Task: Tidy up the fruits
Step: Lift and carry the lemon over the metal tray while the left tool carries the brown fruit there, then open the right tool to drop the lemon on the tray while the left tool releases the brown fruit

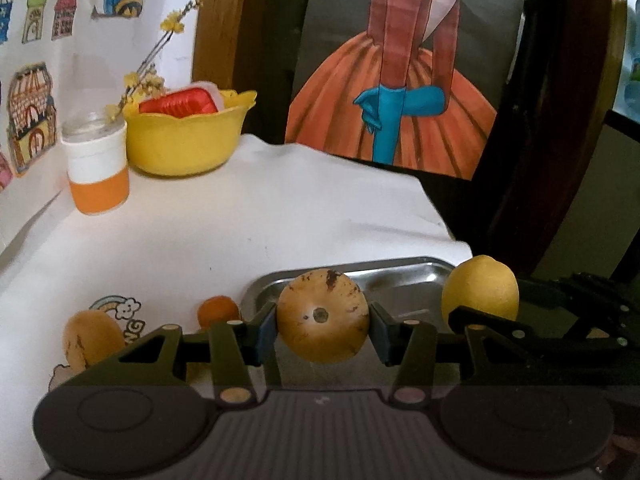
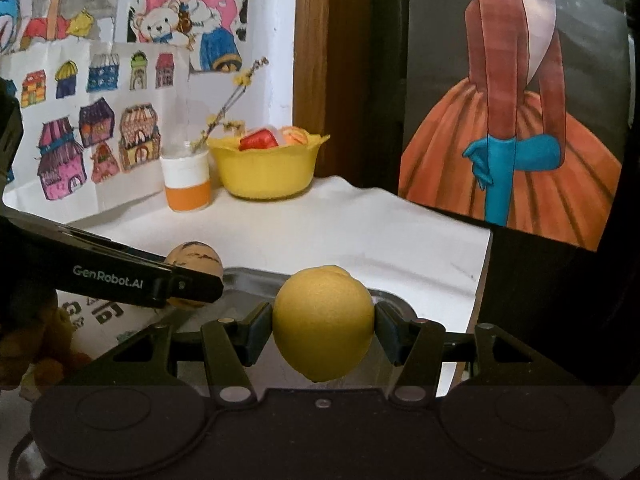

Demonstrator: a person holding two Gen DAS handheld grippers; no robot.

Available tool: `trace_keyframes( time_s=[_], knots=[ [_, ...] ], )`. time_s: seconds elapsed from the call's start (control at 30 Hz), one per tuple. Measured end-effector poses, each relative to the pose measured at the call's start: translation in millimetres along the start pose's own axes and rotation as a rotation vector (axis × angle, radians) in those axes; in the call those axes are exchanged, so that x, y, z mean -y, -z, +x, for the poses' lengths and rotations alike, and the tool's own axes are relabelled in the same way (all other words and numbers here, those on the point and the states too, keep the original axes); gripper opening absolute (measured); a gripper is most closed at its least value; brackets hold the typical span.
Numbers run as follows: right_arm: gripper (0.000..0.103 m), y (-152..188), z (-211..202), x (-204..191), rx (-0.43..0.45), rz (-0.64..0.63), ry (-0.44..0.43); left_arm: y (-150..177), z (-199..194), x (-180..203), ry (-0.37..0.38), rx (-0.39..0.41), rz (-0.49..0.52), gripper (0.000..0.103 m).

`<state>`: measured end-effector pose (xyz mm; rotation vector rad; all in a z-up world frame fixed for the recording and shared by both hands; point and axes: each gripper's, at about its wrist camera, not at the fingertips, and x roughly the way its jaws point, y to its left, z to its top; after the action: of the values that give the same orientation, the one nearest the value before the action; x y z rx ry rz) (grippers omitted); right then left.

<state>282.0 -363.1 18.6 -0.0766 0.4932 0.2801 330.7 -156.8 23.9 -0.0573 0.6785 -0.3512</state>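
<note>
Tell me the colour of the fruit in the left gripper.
Tan-yellow with dark brown blotches; the left wrist view shows it best.

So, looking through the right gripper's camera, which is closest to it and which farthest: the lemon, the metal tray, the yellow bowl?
1. Lemon: gripped between the right gripper's fingers, so nearest.
2. Metal tray: just behind and below the lemon.
3. Yellow bowl: far back on the table, near the wall, left of centre.

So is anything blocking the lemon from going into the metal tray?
Nothing visible. The lemon, held by the right gripper, hangs over the tray, which looks bare there. The brown fruit sits apart, to its left.
</note>
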Motion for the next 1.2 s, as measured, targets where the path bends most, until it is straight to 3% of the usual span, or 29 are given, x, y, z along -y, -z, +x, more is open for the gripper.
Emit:
trace_keyframes(
  time_s=[0.63,0.77,0.9,1.2],
  knots=[
    [0.058,7.8,15.2,-1.1,-0.077,0.017,0.011,8.9,11.0,10.9,-0.026,-0.067,0.045,0.053],
    [0.064,6.7,12.4,-3.6,-0.066,0.004,0.029,7.5,8.9,11.5,-0.042,-0.048,0.041,0.054],
    [0.071,4.4,3.6,-7.2,-0.047,-0.008,0.045,4.2,0.4,15.8,-0.063,-0.004,0.054,0.069],
    [0.098,-2.1,-36.6,-20.2,0.028,-0.025,0.091,2.7,-34.0,19.5,-0.074,0.068,0.036,0.094]
  ],
)
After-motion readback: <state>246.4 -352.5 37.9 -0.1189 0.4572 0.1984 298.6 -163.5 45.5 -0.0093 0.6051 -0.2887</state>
